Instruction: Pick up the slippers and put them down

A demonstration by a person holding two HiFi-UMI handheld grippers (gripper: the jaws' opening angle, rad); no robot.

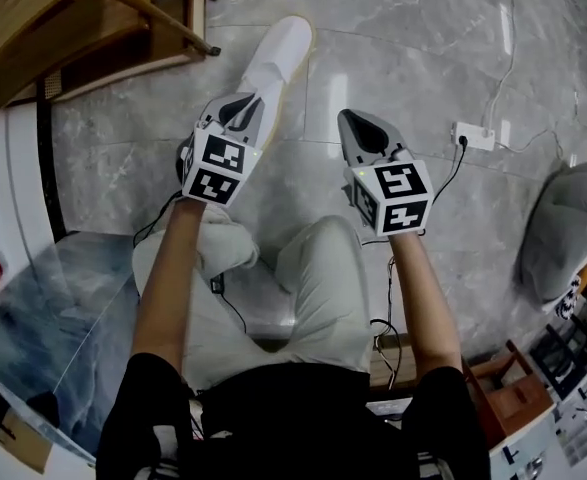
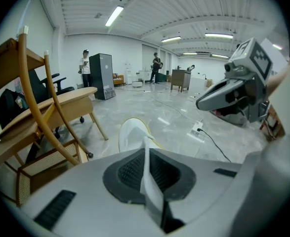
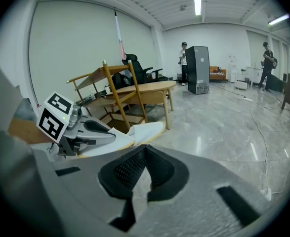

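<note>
A white slipper with a pale yellow sole edge hangs over the marble floor, clamped by its heel end in my left gripper, which is shut on it. In the left gripper view the slipper's thin edge runs between the dark pads and its toe sticks out ahead. My right gripper floats to the right of it, jaws shut with nothing held. The right gripper view shows those jaws meeting, with the slipper to their left.
A wooden chair and table stand at the far left. A white power strip with cables lies on the floor at right, beside a grey cushion. The person's light-trousered legs are below the grippers. People stand far off.
</note>
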